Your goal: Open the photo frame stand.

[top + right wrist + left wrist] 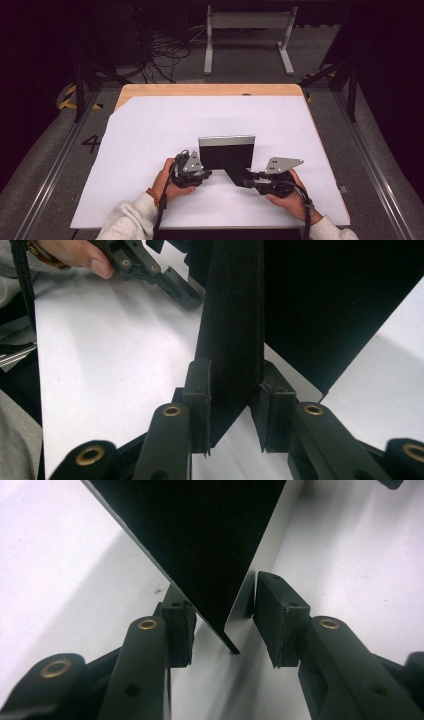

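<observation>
A photo frame (226, 142) with a silver rim and black back stands upright on the white sheet (165, 125). Its black easel strut (234, 171) slants toward me. My left gripper (207, 173) is at the frame's lower left corner. In the left gripper view that gripper (225, 625) is open, its jaws on either side of the frame's corner (200, 540); the left pad (177, 630) touches the black back and the right pad stands slightly off. My right gripper (249, 181) (234, 410) is shut on the strut (232, 315), with the frame's back (340, 305) behind.
The white sheet covers a wooden table (210, 90) whose far edge shows. Beyond it stand a grey bench frame (247, 22) and cables on the floor. Metal rails run along both sides of the table. The other hand (75, 252) and left gripper (175, 285) appear in the right gripper view.
</observation>
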Demonstrator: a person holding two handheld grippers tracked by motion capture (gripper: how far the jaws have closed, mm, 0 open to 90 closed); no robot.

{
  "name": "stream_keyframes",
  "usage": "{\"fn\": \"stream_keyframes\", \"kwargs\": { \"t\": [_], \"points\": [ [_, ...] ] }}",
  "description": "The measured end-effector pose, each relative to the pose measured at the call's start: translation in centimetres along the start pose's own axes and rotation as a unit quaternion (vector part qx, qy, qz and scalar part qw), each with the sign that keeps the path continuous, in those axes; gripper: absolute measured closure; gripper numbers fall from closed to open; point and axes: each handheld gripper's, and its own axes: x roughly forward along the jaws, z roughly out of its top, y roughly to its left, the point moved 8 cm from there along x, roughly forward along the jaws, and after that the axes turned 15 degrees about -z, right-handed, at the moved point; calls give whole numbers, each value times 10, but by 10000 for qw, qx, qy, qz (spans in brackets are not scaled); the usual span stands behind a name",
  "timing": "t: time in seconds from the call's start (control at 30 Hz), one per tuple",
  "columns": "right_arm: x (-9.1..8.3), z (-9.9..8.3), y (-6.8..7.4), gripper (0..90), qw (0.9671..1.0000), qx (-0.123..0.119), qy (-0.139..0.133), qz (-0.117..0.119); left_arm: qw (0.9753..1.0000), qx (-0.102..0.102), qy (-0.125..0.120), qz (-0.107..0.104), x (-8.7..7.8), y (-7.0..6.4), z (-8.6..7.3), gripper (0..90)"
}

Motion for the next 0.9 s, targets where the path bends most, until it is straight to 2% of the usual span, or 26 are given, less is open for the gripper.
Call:
{"fn": "stream_keyframes", "kwargs": {
  "t": [0.13,0.43,0.57,0.7,0.83,0.9],
  "points": [
    [1,0,0,721,10000,-7,16,-44,9999,52,24,100,0,2,1,636],
    [5,2,-6,727,9999,58,7,-131,9998,90,35,176,1,9,4,638],
    [7,3,-8,732,9998,89,4,-184,9995,91,39,289,1,14,6,648],
    [10,6,-12,761,9997,188,-12,-183,9988,101,25,476,1,20,8,652],
    [12,9,-10,778,9997,205,-53,-140,9985,81,-3,543,-1,24,8,678],
    [14,10,-9,819,9997,195,-30,-136,9988,76,-2,475,-1,23,8,688]
  ]
}}
